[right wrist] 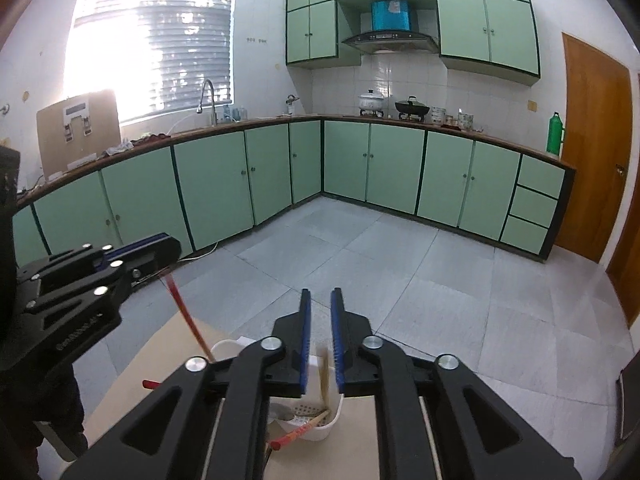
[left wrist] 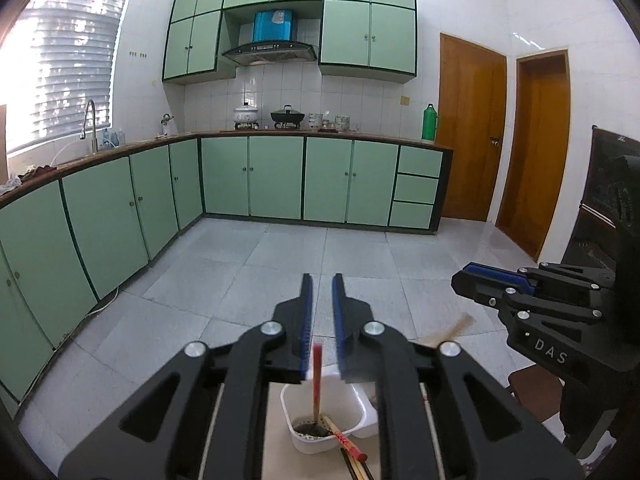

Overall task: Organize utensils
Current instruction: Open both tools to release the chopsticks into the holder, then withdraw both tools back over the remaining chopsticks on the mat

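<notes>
My left gripper hovers over a white utensil holder on a beige table. Its jaws stand slightly apart. A red chopstick stands in the holder below the gap, and the pads do not press it. My right gripper is also slightly apart, with a blurred pale chopstick loose under the gap, its lower end in the holder. More red chopsticks lie across the rim. Each view shows the other gripper alongside: the right gripper and the left gripper.
The table ends just past the holder, with grey tiled floor beyond. Green cabinets line the far and left walls. A dark piece of furniture stands at the right, near wooden doors.
</notes>
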`<action>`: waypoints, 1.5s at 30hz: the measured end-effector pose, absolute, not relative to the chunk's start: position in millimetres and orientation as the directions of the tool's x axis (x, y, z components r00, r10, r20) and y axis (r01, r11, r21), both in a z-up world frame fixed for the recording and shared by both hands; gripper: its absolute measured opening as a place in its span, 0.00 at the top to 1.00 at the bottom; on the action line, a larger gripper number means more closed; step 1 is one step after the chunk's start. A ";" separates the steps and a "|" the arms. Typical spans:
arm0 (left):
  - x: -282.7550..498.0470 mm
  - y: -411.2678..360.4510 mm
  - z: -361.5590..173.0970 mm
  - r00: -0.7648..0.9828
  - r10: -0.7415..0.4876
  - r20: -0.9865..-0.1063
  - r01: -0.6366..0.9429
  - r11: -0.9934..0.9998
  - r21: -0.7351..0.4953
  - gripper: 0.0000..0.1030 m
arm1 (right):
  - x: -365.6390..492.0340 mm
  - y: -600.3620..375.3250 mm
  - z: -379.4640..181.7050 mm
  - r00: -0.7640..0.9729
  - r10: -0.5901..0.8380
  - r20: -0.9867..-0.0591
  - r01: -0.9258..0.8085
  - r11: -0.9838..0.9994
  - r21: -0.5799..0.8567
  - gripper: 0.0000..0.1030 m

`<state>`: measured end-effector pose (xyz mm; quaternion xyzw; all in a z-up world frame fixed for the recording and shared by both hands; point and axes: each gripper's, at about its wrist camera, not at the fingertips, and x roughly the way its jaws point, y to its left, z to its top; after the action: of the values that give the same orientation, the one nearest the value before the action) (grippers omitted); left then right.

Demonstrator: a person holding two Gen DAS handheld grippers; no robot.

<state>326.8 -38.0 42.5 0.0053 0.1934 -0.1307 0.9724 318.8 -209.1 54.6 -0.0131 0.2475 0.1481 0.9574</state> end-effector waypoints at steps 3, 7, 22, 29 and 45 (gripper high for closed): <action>320.5 -37.1 49.2 0.898 -0.247 -0.363 0.254 0.967 -0.029 0.80 | 313.8 -217.5 59.0 0.842 0.275 -0.464 -0.275 0.959 0.070 0.76; 301.3 -36.9 59.3 0.912 -0.242 -0.332 0.255 0.967 -0.006 0.70 | 299.8 -229.1 66.7 0.862 0.264 -0.433 -0.257 0.964 0.076 0.60; 188.5 -16.5 17.6 0.929 -0.191 -0.316 0.192 0.981 -0.028 0.23 | 188.6 -250.8 44.7 0.917 0.196 -0.347 -0.186 0.981 0.063 0.11; 155.2 -1.9 -37.9 0.902 -0.156 -0.402 0.152 0.988 -0.041 0.17 | 149.0 -250.8 0.2 0.898 0.185 -0.398 -0.150 0.982 0.117 0.06; 121.6 14.0 -143.6 0.772 -0.076 -0.631 0.098 0.995 0.000 0.17 | 100.9 -226.5 -108.5 0.779 0.156 -0.607 -0.103 0.987 0.122 0.06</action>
<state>121.6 14.0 -143.6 0.0163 0.3344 -0.0462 0.9412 100.9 -226.5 -108.5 0.0407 0.3251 0.0688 0.9423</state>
